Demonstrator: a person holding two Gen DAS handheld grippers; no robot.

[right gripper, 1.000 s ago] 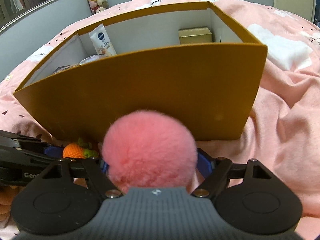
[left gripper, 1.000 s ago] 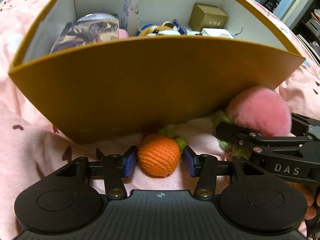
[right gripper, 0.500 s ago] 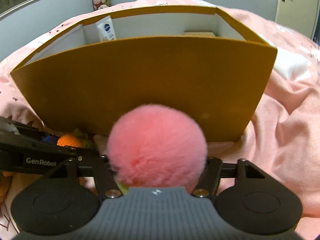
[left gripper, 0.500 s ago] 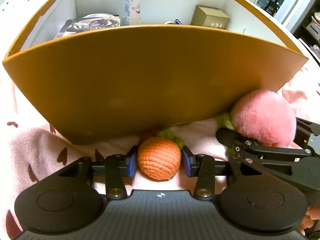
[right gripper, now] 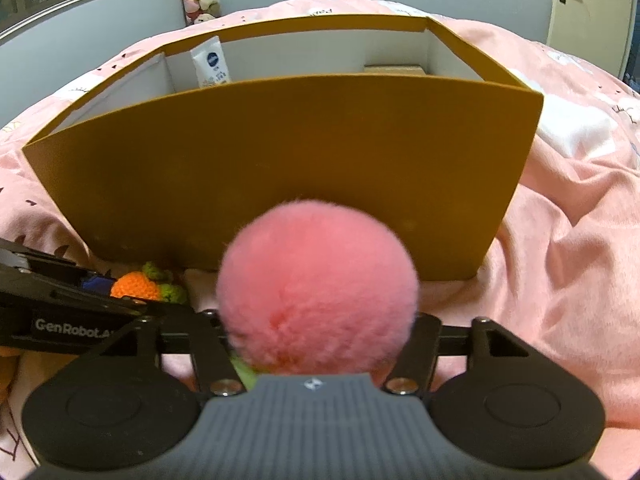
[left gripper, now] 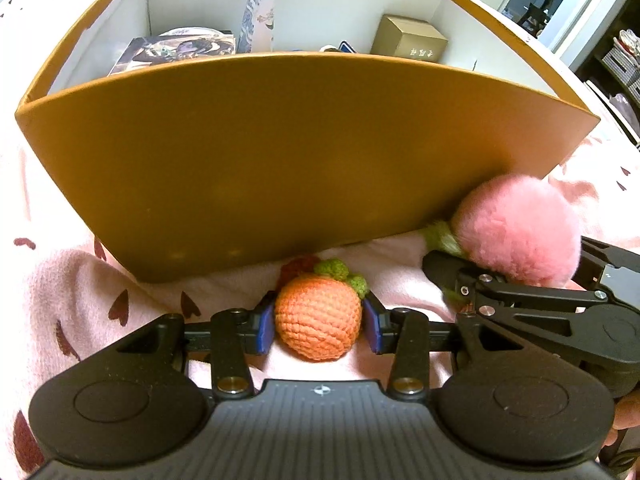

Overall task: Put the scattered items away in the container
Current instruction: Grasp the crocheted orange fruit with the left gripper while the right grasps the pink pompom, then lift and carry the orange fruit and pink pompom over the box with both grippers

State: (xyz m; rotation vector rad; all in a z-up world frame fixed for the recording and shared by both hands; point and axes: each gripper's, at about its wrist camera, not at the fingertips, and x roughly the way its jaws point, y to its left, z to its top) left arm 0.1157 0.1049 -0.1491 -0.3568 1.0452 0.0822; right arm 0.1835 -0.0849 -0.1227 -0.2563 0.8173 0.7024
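Left wrist view: the mustard box [left gripper: 280, 148] on the pink blanket [left gripper: 60, 288] already holds a small carton [left gripper: 412, 42], a picture pack [left gripper: 176, 50] and a tube [left gripper: 256, 16]. Outside, at its near wall, the left gripper [left gripper: 319, 322] pinches a crocheted orange [left gripper: 318, 324], ribbed, green-topped.

Right wrist view: the right gripper [right gripper: 320, 332] straddles a fluffy pink pompom [right gripper: 318, 292]; its jaws are opening, pad contact hidden by fur. Both toys appear left to drop in.

On the bed [right gripper: 568, 280] the open box [left gripper: 280, 160] stands behind the crocheted fruit [left gripper: 319, 326], which lies between the pads of the left tool [left gripper: 319, 330], and right of it the pompom [right gripper: 318, 284] sits in the opening right tool [right gripper: 320, 344], while a tube [right gripper: 211, 63] and a small carton [left gripper: 408, 42] are inside the box.
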